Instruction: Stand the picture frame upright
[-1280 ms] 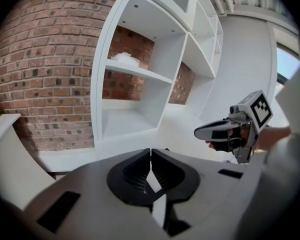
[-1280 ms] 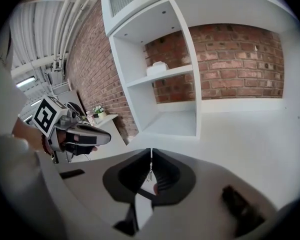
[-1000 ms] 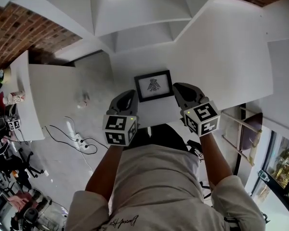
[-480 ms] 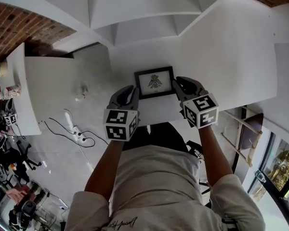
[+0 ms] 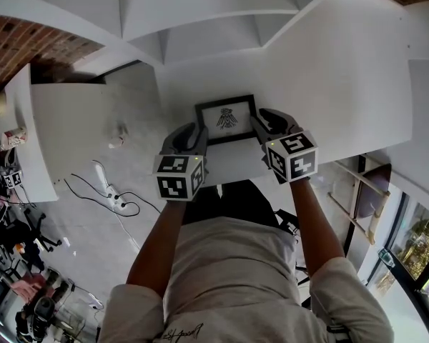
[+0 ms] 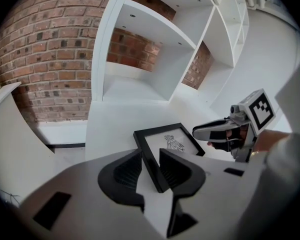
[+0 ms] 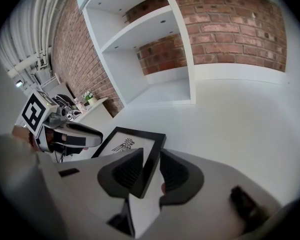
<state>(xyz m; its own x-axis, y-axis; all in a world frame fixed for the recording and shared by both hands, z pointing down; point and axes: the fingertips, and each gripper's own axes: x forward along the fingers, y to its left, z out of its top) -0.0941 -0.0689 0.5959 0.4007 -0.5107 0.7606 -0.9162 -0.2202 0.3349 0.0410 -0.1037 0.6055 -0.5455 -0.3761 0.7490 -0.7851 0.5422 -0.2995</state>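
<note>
Shelving (image 6: 140, 59) in white stands at 12 o'clock beyond the picture frame (image 5: 227, 118), with brick wall (image 6: 45, 49) showing at the backs of its open compartments. The frame sits over the white surface (image 5: 329, 84), its face tilted up toward the person. Its left edge runs between the jaws of the left gripper (image 6: 149, 165), which have just been opening and stand released, with a gap beside the edge. At the frame's 4 o'clock the right gripper (image 7: 151, 166) straddles the right edge; its jaws seem slack too. Floor (image 5: 93, 156) with cables lies at 9 o'clock.
</note>
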